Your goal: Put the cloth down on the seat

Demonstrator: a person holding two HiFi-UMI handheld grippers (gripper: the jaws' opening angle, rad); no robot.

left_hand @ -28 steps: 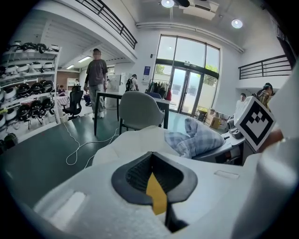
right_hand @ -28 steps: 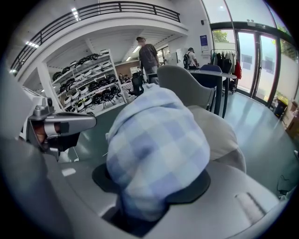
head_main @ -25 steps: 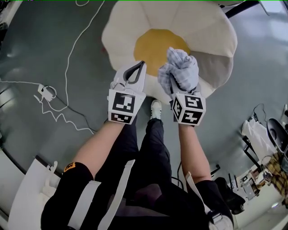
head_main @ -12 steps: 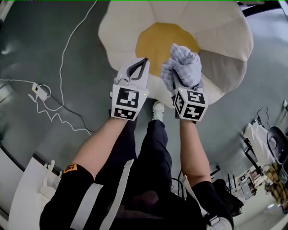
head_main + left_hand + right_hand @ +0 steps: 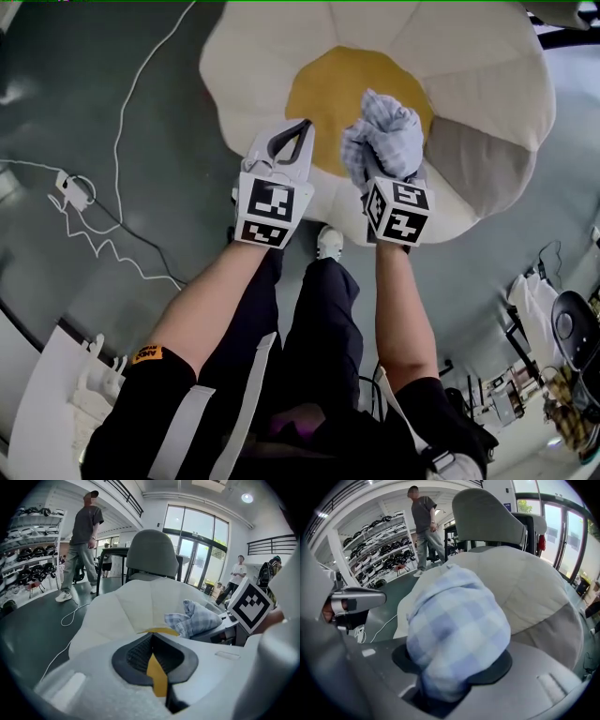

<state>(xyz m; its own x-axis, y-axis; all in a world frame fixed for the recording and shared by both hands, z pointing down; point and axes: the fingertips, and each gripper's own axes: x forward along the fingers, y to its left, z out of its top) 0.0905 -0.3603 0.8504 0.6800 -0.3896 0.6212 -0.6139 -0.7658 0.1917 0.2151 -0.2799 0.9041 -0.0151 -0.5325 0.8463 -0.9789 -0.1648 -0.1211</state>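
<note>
The person is standing at the near edge of the seat [image 5: 469,66], a big white petal-shaped cushion with a yellow centre [image 5: 323,89], and is holding both grippers out over it. The right gripper [image 5: 377,167] is clamping the cloth [image 5: 386,131], a blue-and-white checked rag bunched into a fat wad. In the right gripper view the wad is filling the whole space between the jaws and bulging out past them. The cloth is hanging over the right side of the yellow centre, toward the near edge of the seat. It is looking clear of the cushion, not resting on it, though contact is hard to rule out from above. The left gripper [image 5: 302,126] is sitting just beside it over the near-left petals, with its jaws pressed together and nothing between them. A white cable [image 5: 122,122] is trailing on the floor off the seat's left edge, out of the way. Progress: the cloth is picked up and carried over the target, so the carry part is looking done. Left to do, as I judge it: lowering onto the cushion, letting go and pulling the gripper clear. The wad is packed deep in the jaws, so it may cling on release.
</note>
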